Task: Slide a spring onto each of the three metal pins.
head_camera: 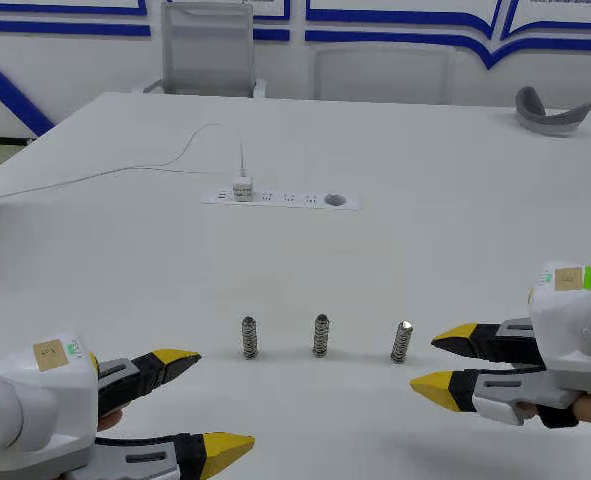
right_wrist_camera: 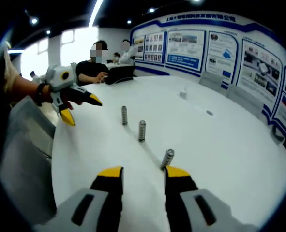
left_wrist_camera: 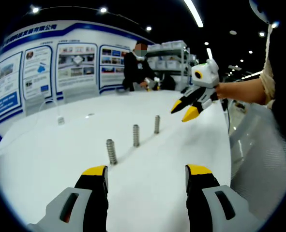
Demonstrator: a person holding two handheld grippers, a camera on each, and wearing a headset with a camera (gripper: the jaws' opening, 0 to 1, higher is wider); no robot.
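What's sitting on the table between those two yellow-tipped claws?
In the head view, a row of three spring-wrapped pins stands between the left claw and the right claw.

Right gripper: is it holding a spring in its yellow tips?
No, the right gripper has its jaws apart with nothing between them, close beside the rightmost pin.
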